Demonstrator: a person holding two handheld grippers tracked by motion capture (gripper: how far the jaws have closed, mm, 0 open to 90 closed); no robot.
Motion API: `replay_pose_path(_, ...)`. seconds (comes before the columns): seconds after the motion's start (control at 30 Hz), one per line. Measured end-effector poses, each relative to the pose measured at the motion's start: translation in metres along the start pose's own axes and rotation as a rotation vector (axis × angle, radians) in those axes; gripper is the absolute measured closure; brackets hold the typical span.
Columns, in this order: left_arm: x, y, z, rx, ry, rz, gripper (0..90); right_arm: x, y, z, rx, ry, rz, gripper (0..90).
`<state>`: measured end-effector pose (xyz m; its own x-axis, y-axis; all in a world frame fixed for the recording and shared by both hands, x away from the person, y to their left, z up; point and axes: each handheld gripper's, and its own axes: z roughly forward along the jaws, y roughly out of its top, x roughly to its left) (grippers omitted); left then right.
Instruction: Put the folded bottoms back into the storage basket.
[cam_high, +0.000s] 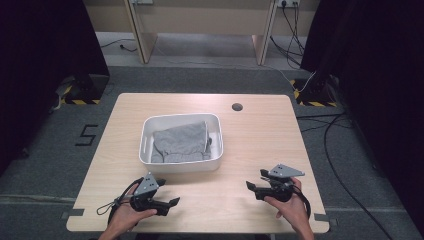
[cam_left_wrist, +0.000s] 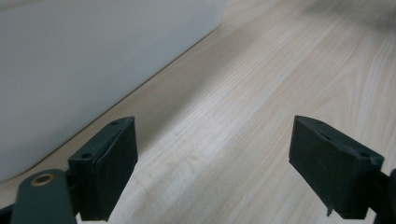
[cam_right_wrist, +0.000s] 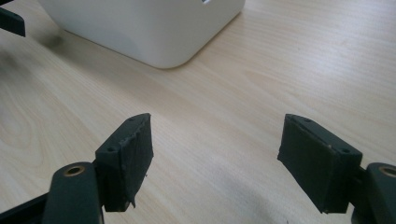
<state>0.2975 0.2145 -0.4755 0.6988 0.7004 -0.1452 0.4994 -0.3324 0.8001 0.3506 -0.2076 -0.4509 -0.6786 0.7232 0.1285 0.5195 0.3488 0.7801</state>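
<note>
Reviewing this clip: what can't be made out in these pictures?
- Folded grey cloth: the white plastic tub wall hides its lower layers in the high view.
- Tub contents in both gripper views: hidden by its wall.
- Tub in the left gripper view: blurred, cut off by the edges.

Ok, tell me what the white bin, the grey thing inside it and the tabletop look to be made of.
White bin: likely moulded plastic, with smooth matt walls, rounded corners and a cut-out handle.
Grey thing: soft fabric, probably a knit garment, since it lies folded with limp creases.
Tabletop: pale wood-grain surface, perhaps laminate rather than solid wood; the streaked grain is clear in both gripper views, with a slight sheen.
</note>
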Motion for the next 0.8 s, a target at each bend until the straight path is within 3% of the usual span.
replay_pose_path(0.8, -0.001, -0.023, -0.008, 0.043, 0.035, -0.002, 15.4, 0.01, -0.041, -0.015, 0.044, -0.045, 0.009, 26.9)
